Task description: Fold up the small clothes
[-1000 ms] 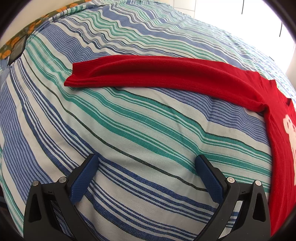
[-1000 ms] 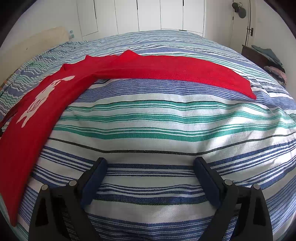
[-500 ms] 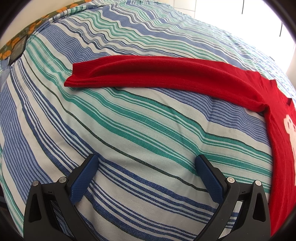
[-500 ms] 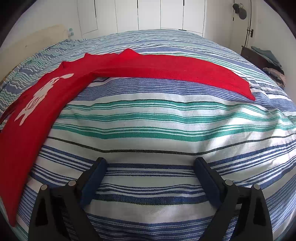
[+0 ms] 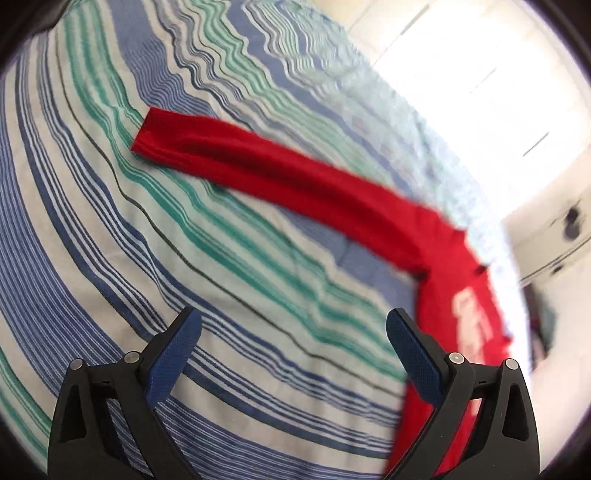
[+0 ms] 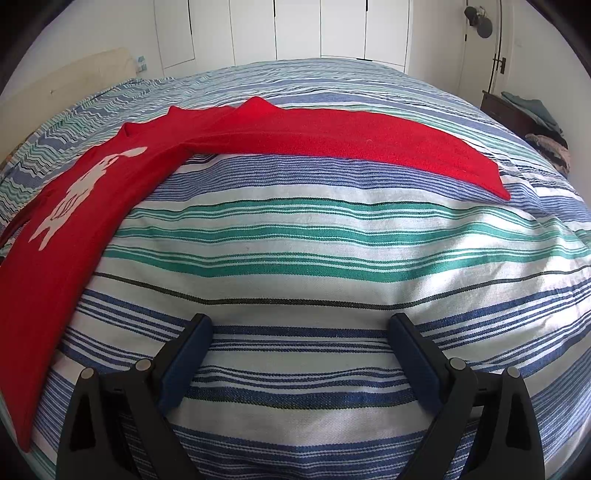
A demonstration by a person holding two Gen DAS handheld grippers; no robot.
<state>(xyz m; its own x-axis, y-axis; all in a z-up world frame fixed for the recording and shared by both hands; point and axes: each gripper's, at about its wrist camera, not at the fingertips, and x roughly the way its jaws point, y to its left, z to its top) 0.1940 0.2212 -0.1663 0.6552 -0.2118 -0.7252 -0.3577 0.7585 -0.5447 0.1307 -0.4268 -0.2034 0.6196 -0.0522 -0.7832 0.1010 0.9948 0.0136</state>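
Observation:
A red long-sleeved top with a white print lies flat on the striped bedspread. In the left wrist view its left sleeve (image 5: 295, 177) stretches out ahead and its body (image 5: 450, 295) lies at the right. My left gripper (image 5: 293, 323) is open and empty, above the bedspread short of the sleeve. In the right wrist view the other sleeve (image 6: 369, 144) runs to the right and the printed body (image 6: 66, 206) lies at the left. My right gripper (image 6: 300, 326) is open and empty, low over the bedspread, well short of that sleeve.
The blue, green and white striped bedspread (image 6: 314, 258) covers the whole bed. White wardrobe doors (image 6: 295, 33) stand beyond the bed. A dark stand with piled clothes (image 6: 532, 114) is at the far right. A bright window (image 5: 480, 74) lies beyond the bed.
My left gripper has swung and tilted, so its view is blurred and rotated, with the sleeve now slanting down to the right. My right gripper has hardly moved.

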